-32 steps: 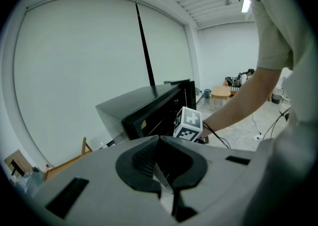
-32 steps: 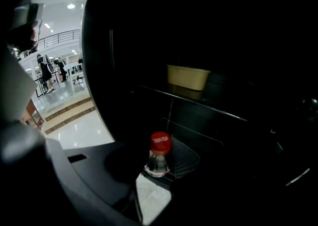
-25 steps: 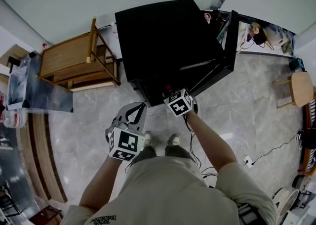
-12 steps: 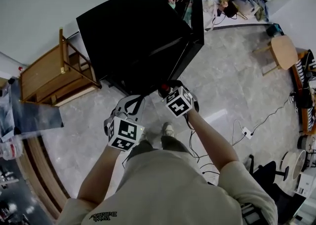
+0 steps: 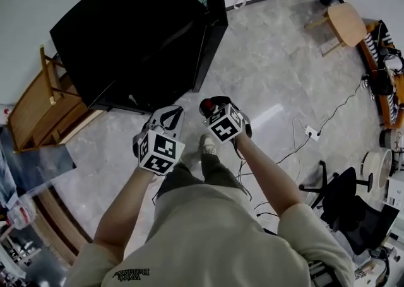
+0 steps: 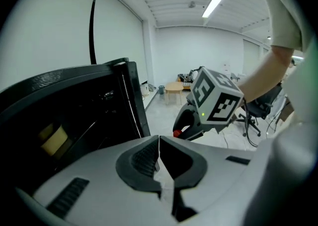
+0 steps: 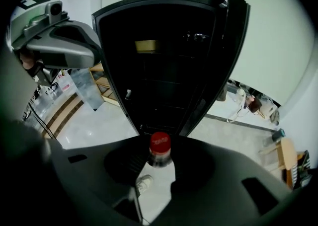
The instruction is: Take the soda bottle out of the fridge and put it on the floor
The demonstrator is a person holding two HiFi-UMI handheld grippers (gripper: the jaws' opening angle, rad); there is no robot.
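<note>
Two grippers by the fridge [image 5: 132, 33]: the right gripper [image 5: 211, 106] clamps the soda bottle [image 7: 160, 157] under its cap [image 7: 160, 141], likely the firmest hold on a slick, heavy load; left gripper [image 6: 159, 150] closed, empty

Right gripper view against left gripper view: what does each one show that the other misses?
Only the right gripper view shows the soda bottle clamped between its own jaws, a shoe below, and the left gripper. Only the left gripper view shows its own shut, empty jaws, the right gripper with its marker cube, and a ceiling lamp. Both show the black fridge with its door open.
</note>
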